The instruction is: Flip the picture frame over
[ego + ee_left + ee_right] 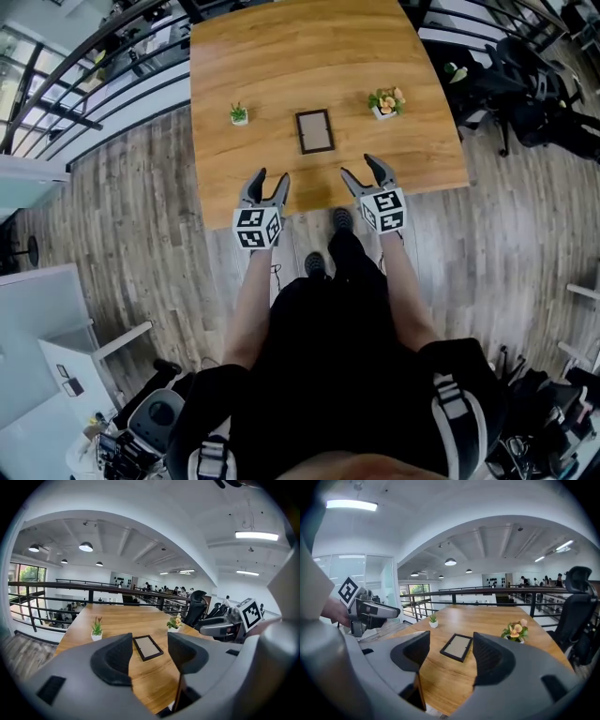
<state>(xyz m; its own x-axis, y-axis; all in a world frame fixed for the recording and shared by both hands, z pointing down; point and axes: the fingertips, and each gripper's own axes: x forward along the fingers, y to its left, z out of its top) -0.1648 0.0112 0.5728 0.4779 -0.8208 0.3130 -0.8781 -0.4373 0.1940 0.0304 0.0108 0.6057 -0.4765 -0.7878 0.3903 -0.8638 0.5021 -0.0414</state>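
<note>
The reach is the step in hand. The picture frame (314,130) lies flat on the table (281,56), at one o'clock from the left gripper (271,176) and eleven from the right gripper (359,166), well apart from both. Both grippers are spread and empty. Next, one must likely reach a frame edge and pinch it.

Wooden table (309,56), grey plank floor (131,234), black railing (93,587), white ceiling (164,522), pendant lamps (86,547)

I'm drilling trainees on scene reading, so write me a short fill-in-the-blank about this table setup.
1. The picture frame lies ____ on the wooden table.
2. The left tool and right tool both have ____ jaws, holding nothing.
3. In the head view, the flowering plant stands to the frame's ____.
Missing words: flat; open; right.
</note>
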